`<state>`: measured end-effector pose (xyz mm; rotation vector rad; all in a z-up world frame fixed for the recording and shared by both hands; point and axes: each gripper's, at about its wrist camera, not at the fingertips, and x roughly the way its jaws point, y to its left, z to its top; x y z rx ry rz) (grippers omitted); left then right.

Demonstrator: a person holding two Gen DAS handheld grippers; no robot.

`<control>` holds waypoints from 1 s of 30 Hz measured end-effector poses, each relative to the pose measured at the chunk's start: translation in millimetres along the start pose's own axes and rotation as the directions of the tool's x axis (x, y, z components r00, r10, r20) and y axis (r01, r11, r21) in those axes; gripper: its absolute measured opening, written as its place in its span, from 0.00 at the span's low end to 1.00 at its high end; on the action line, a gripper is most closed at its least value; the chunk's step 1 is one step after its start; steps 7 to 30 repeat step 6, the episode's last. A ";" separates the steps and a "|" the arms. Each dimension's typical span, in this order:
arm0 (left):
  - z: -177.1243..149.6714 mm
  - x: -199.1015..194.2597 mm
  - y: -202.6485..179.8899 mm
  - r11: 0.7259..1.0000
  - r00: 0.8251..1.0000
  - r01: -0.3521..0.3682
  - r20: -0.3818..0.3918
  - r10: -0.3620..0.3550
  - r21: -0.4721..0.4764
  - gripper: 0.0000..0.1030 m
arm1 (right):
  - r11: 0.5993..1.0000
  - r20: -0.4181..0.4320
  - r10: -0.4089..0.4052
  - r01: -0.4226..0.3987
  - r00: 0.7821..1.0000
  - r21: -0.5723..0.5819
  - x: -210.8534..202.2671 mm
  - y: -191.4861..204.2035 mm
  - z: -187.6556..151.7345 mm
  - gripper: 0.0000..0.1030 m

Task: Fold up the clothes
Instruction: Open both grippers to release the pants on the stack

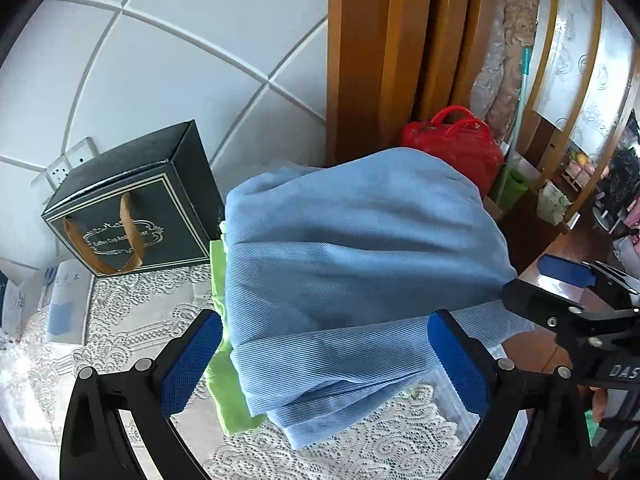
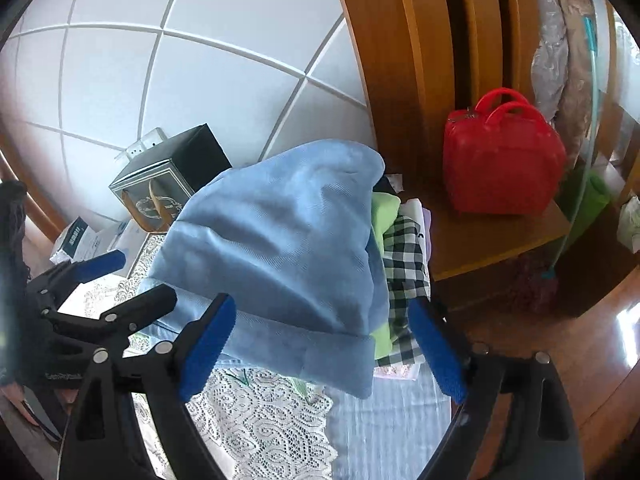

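Folded light-blue garment (image 1: 352,264) atop clothes pile at far end of lace-covered surface (image 1: 392,452); both grippers agape, gripping nothing.

Left gripper (image 1: 326,364): blue pads spread wide either side of garment's near folded edge, not pressing on cloth. Right gripper (image 2: 322,346): jaws likewise parted, straddling same near edge from other side, pads clear of fabric. Beneath blue garment: lime-green piece (image 2: 384,208) and black-and-white checked cloth (image 2: 404,264), peeking out along pile's side edges. Dark gift box (image 1: 132,208) with brown ribbon handle near surface's far corner, just beside pile, against white tiled wall (image 1: 180,60). Red handbag (image 2: 500,160) on wooden shelf beyond pile, beside wooden frame (image 1: 360,60).
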<state>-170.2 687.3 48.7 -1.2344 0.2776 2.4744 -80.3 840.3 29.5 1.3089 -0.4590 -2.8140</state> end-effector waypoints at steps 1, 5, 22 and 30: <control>-0.5 0.2 -0.8 1.000 1.000 -0.008 0.003 0.008 0.002 1.00 | 1.000 0.002 -0.002 0.002 1.000 0.002 -0.4 -0.6 0.1 0.86; -1.4 3.0 -0.5 1.000 1.000 -0.023 -0.006 0.023 -0.005 1.00 | 1.000 0.000 -0.020 0.020 1.000 0.001 -0.2 -1.5 -1.8 0.86; -1.5 2.7 -0.1 1.000 1.000 -0.019 -0.004 0.019 -0.006 1.00 | 1.000 -0.001 -0.026 0.026 1.000 0.001 0.2 -1.6 -2.4 0.86; -1.5 2.7 -0.1 1.000 1.000 -0.019 -0.004 0.019 -0.006 1.00 | 1.000 -0.001 -0.026 0.026 1.000 0.001 0.2 -1.6 -2.4 0.86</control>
